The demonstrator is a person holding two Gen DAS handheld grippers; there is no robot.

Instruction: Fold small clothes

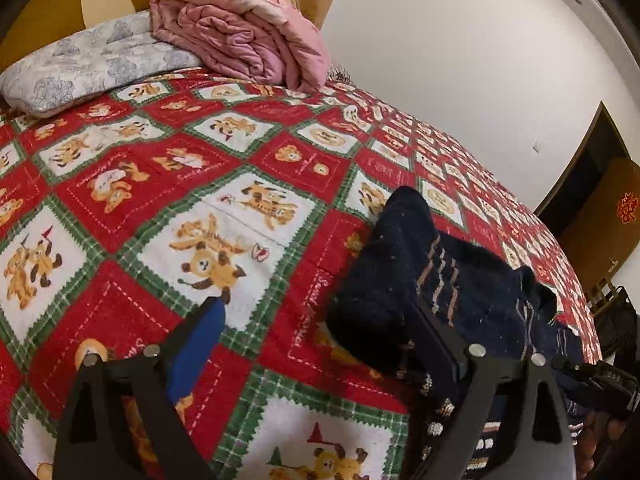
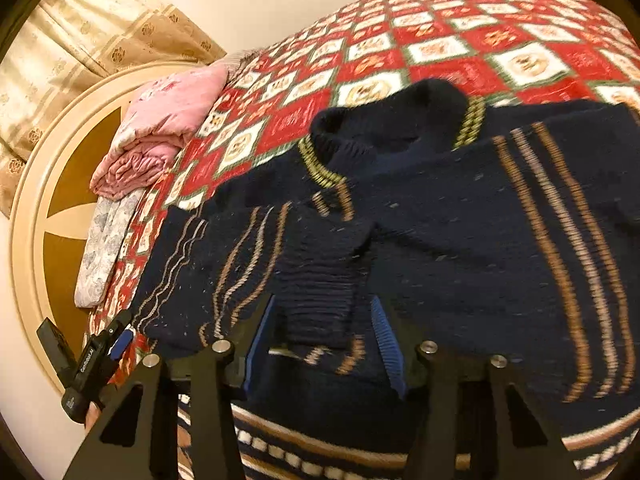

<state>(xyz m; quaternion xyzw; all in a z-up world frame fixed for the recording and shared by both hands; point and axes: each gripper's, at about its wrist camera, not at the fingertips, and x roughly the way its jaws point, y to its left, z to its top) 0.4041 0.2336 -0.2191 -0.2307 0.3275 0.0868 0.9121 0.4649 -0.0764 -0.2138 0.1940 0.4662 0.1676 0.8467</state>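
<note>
A dark navy sweater [image 2: 460,216] with tan stripes lies on the bed [image 1: 168,184], over its red teddy-bear quilt, near the bed's side edge; its collar points toward the far edge, so its long axis runs from the near edge to the far one; one sleeve is folded across the chest, cuff toward the near edge. The right claw [image 2: 320,332] straddles that ribbed cuff, pads not visibly pressing. The left claw [image 1: 316,320] stands wide open over the quilt, beside a bunched part of the sweater. A pink blanket [image 1: 240,36] and pillow [image 1: 80,68] lie at the headboard end.
</note>
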